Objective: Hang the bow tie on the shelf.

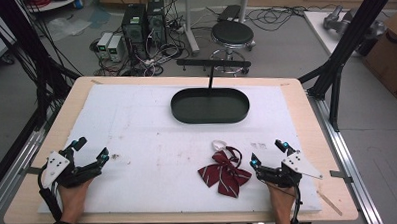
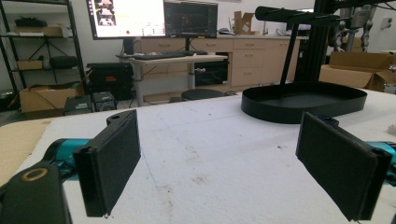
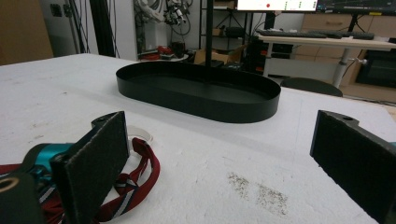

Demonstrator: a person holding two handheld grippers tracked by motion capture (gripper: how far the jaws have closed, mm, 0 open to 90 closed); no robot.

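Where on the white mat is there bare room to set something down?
Bare mat runs between the left gripper and the bow tie, and left of the black tray. It is tight between the bow tie and the right gripper.

We see a table (image 1: 306, 108) with a mat (image 1: 137, 124) on top. On the mat, far centre, sits a tray (image 1: 210, 105) with a stand (image 1: 213, 64) rising from it. Near the front, right of centre, lies a bow tie (image 1: 224, 172). The right gripper (image 1: 269, 154) rests just right of the bow tie, the left gripper (image 1: 91, 148) at front left, well apart. Behind the table: a stool (image 1: 232, 33) and computers (image 1: 143, 21) on the floor.
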